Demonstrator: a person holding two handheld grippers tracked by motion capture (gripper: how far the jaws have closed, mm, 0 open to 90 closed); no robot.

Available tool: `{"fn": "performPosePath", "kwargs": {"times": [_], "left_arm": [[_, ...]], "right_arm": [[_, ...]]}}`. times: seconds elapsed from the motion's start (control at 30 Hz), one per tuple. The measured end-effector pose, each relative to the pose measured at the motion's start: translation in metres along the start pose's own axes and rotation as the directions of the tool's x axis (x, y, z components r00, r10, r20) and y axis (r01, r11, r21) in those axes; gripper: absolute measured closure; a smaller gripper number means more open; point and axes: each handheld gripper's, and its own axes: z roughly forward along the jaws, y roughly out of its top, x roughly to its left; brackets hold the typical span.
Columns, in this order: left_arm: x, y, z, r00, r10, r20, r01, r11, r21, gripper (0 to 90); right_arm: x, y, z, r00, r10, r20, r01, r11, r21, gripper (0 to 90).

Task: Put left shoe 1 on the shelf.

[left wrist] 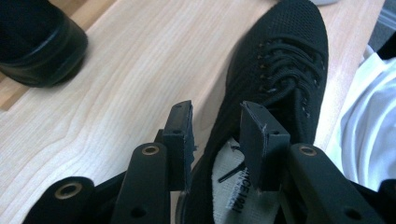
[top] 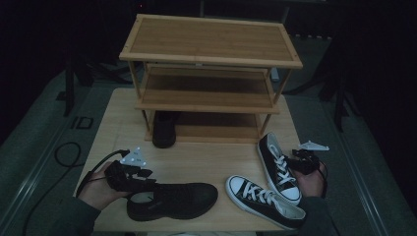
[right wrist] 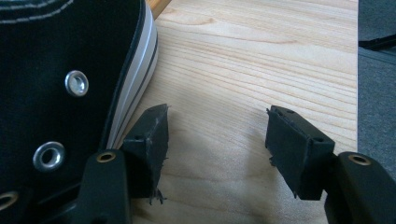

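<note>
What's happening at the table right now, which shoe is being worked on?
A person holds a gripper in each hand. The left gripper sits at the heel opening of the black mesh shoe at the table's near edge, jaws straddling the collar but not visibly pressing. The right gripper rests open on bare wood beside one black-and-white sneaker; its mate lies nearby. Another black shoe already stands on the wooden rack's bottom shelf.

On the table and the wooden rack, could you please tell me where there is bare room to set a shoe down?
The rack's top shelf and middle shelf are bare. So is the bottom shelf right of the black shoe. The table is free mid-front; nearer, the black sneaker and two canvas sneakers crowd it.
</note>
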Motion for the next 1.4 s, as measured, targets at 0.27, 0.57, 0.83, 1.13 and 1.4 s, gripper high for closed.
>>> {"fn": "performPosePath", "kwargs": {"times": [0.27, 0.57, 0.83, 1.13, 1.4], "left_arm": [[-0.001, -0.001, 0.003, 0.9998, 0.017, 0.013, -0.017, 0.9996, 0.021, 64.7], [-0.003, -0.005, 0.004, 0.9985, 0.043, 0.034, -0.044, 0.9984, 0.035, 66.2], [-0.005, 0.005, 0.021, 0.9963, 0.076, 0.039, -0.079, 0.9938, 0.078, 70.7], [0.006, 0.013, 0.031, 0.9998, -0.004, 0.018, 0.003, 0.9979, 0.065, 86.9], [0.035, 0.025, 0.035, 0.9859, -0.157, -0.057, 0.158, 0.9875, -0.002, 87.3]], "right_arm": [[0.000, 0.000, 0.000, 1.0000, 0.001, 0.000, -0.001, 1.000, 0.000, 39.4], [0.000, 0.000, 0.000, 1.0000, 0.000, 0.000, 0.000, 1.000, 0.000, 39.4], [0.000, 0.000, 0.000, 1.0000, 0.000, 0.000, 0.000, 1.000, 0.000, 39.4], [0.000, 0.000, 0.000, 1.0000, 0.001, -0.001, -0.001, 1.000, 0.000, 39.4], [0.000, 0.000, 0.000, 1.0000, 0.001, 0.000, -0.001, 1.000, 0.000, 39.4]]}}
